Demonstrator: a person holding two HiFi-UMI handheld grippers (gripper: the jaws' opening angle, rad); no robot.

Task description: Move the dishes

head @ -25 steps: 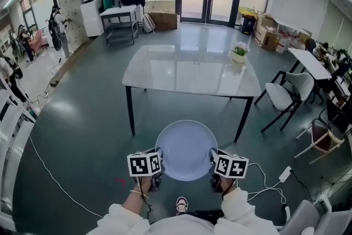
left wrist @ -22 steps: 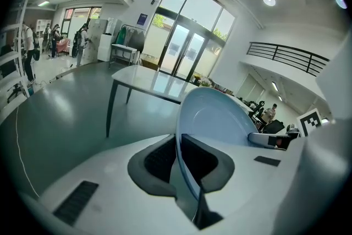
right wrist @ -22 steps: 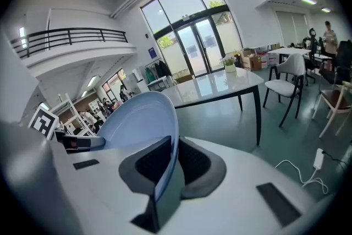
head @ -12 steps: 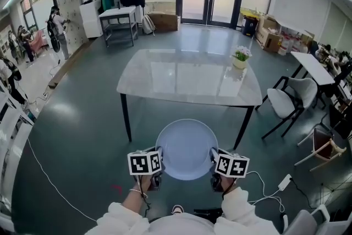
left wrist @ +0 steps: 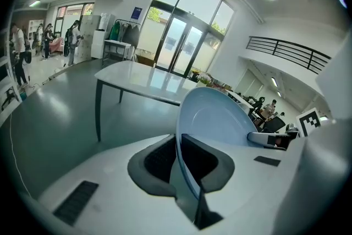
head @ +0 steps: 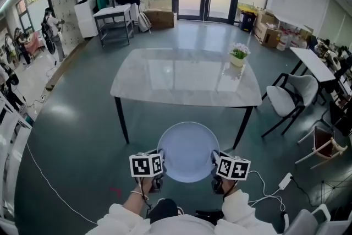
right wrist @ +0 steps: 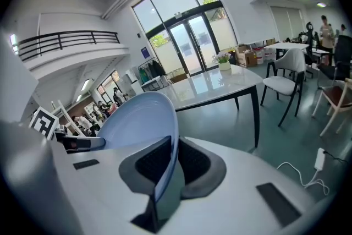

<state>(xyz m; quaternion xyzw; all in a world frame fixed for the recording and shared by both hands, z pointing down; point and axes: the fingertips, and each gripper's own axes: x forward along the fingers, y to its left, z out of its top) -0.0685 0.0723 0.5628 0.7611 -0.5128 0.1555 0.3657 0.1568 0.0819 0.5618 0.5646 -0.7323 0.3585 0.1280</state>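
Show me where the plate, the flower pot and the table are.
plate (head: 187, 151): head view, middle of its pale blue face.
flower pot (head: 237, 60): head view, the pot below the blooms.
table (head: 165, 77): head view, bare stretch of its top.

From the head view, the tips of the left gripper (head: 159, 160) and right gripper (head: 214, 162) are hidden at the rim of the plate (head: 188, 151), the sleeves (head: 118, 220) run off the bottom edge, and the distant people (head: 52, 25) are too small to tell.
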